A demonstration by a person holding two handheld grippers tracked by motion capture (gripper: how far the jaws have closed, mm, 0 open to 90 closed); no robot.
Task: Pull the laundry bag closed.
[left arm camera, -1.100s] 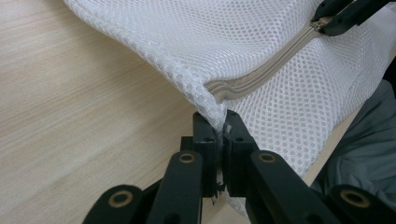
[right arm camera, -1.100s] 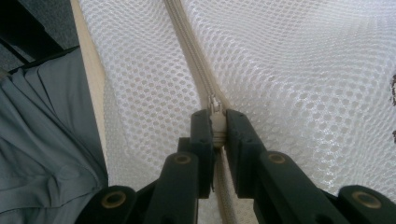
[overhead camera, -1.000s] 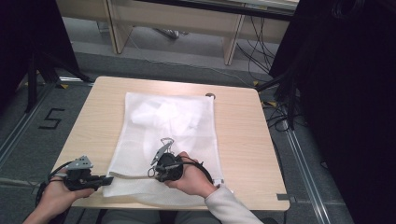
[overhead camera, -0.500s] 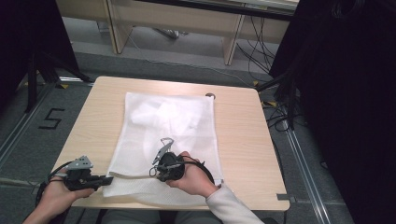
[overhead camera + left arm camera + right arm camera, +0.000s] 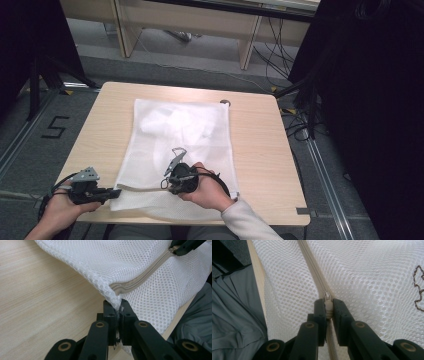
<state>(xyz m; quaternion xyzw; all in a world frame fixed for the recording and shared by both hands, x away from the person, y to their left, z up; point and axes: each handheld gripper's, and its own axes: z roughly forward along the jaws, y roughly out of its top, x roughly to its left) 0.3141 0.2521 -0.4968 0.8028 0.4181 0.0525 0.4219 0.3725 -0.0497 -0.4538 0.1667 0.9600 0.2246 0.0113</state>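
From above, my desk (image 5: 260, 150) sits in even, soft overhead light while the room's sides fall into near black. The picture there is a little soft. Up close, the mesh bag (image 5: 140, 262) looks sharp and bright, my tongs dark, shadows faint, no glare

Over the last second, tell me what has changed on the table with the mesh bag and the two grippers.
Nothing has visibly changed. The left gripper stays clamped on the corner of the white mesh bag at the zipper's end, the right gripper stays shut on the zipper pull, and the bag lies flat on the table as before.
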